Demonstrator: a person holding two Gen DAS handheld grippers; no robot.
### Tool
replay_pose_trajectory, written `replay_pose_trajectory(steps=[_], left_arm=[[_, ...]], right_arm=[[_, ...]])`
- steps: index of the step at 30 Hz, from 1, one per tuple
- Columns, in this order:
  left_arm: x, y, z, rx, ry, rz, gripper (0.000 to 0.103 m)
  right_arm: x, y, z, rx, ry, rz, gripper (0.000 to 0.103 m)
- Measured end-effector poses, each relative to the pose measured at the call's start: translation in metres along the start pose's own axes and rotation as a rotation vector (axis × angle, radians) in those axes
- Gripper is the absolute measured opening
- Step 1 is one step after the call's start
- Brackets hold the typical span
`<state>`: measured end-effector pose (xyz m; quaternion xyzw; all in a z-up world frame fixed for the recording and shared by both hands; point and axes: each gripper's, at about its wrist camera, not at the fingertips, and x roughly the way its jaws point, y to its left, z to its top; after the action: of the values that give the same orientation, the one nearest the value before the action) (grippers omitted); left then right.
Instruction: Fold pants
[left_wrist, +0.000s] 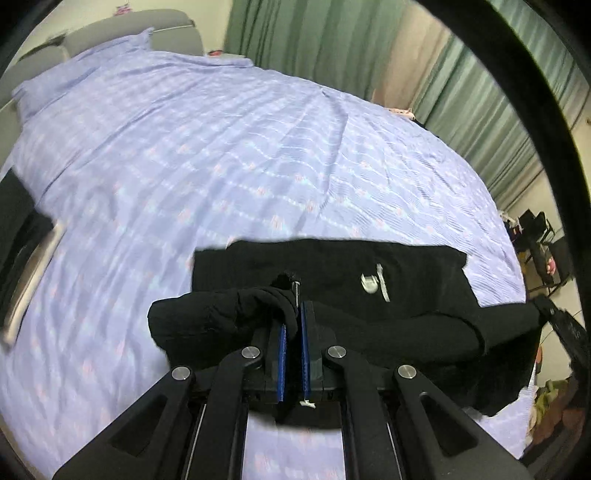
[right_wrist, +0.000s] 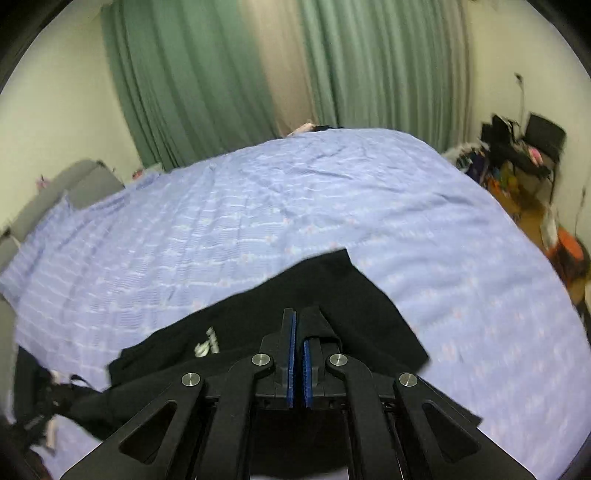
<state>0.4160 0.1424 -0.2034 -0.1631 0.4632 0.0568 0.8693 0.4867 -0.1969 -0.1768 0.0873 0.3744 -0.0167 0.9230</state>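
Observation:
The black pants (left_wrist: 332, 295) lie on the lavender bedspread (left_wrist: 221, 166) near the bed's front edge, with a small white logo (left_wrist: 373, 282) on the flat part. My left gripper (left_wrist: 294, 314) is shut on a bunched fold of the pants and holds it lifted over the flat layer. In the right wrist view the pants (right_wrist: 332, 295) spread under my right gripper (right_wrist: 298, 325), which is shut on a black edge of the fabric. The white logo (right_wrist: 207, 345) shows to its left.
The bed (right_wrist: 258, 206) fills most of both views. A grey headboard (left_wrist: 129, 29) is at the far left, green curtains (right_wrist: 207, 74) behind. Cluttered chairs and bags (right_wrist: 524, 155) stand at the right of the bed. A dark object with a pale edge (left_wrist: 26, 266) lies at the left.

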Motion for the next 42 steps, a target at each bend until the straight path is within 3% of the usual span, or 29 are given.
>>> replay_pose_trajectory(steps=[2, 8, 10, 11, 12, 13, 14, 15, 16, 20, 22, 24, 31, 38, 42], left_arm=[[0.030, 0.002, 0.017, 0.018, 0.026, 0.016, 0.008], [0.092, 0.006, 0.033, 0.069, 0.103, 0.093, 0.012], [0.100, 0.010, 0.036, 0.051, 0.140, 0.074, 0.014], [0.101, 0.012, 0.034, 0.049, 0.158, 0.069, 0.019], [0.101, 0.013, 0.034, 0.045, 0.169, 0.066, 0.036], [0.098, 0.014, 0.035, 0.042, 0.165, 0.066, 0.048], [0.087, 0.014, 0.037, 0.040, 0.126, 0.089, 0.071], [0.077, 0.013, 0.039, 0.040, 0.078, 0.113, 0.084], [0.067, 0.014, 0.040, 0.043, 0.028, 0.132, 0.087], [0.017, 0.012, 0.038, 0.063, -0.035, 0.094, 0.088], [-0.011, 0.005, 0.027, 0.115, -0.069, 0.108, 0.088], [-0.034, -0.001, 0.019, 0.158, -0.099, 0.118, 0.088], [-0.106, -0.045, -0.030, 0.322, -0.122, 0.076, 0.088], [-0.120, -0.089, -0.047, 0.426, -0.096, -0.036, 0.088], [-0.104, -0.121, -0.051, 0.493, -0.063, -0.162, 0.087]], right_arm=[[0.042, 0.017, 0.016, -0.054, 0.040, 0.007, 0.003], [0.113, 0.045, 0.017, -0.131, 0.144, 0.014, 0.004], [0.122, 0.047, 0.010, -0.140, 0.164, 0.008, 0.011], [0.126, 0.050, 0.010, -0.147, 0.179, 0.012, 0.030], [0.127, 0.051, 0.009, -0.153, 0.185, 0.014, 0.042], [0.124, 0.053, 0.009, -0.159, 0.179, 0.030, 0.061], [0.116, 0.055, 0.008, -0.164, 0.160, 0.046, 0.067], [0.109, 0.056, 0.008, -0.167, 0.143, 0.048, 0.069], [0.099, 0.057, 0.008, -0.176, 0.121, 0.042, 0.072], [0.051, 0.057, 0.006, -0.217, 0.043, 0.044, 0.075], [0.022, 0.054, 0.005, -0.248, -0.010, 0.024, 0.084], [-0.009, 0.050, 0.005, -0.275, -0.059, 0.001, 0.084], [-0.097, 0.016, -0.010, -0.306, -0.106, 0.044, 0.084], [-0.127, -0.032, -0.029, -0.246, -0.081, 0.085, 0.084], [-0.124, -0.060, -0.038, -0.208, -0.073, 0.054, 0.084]])
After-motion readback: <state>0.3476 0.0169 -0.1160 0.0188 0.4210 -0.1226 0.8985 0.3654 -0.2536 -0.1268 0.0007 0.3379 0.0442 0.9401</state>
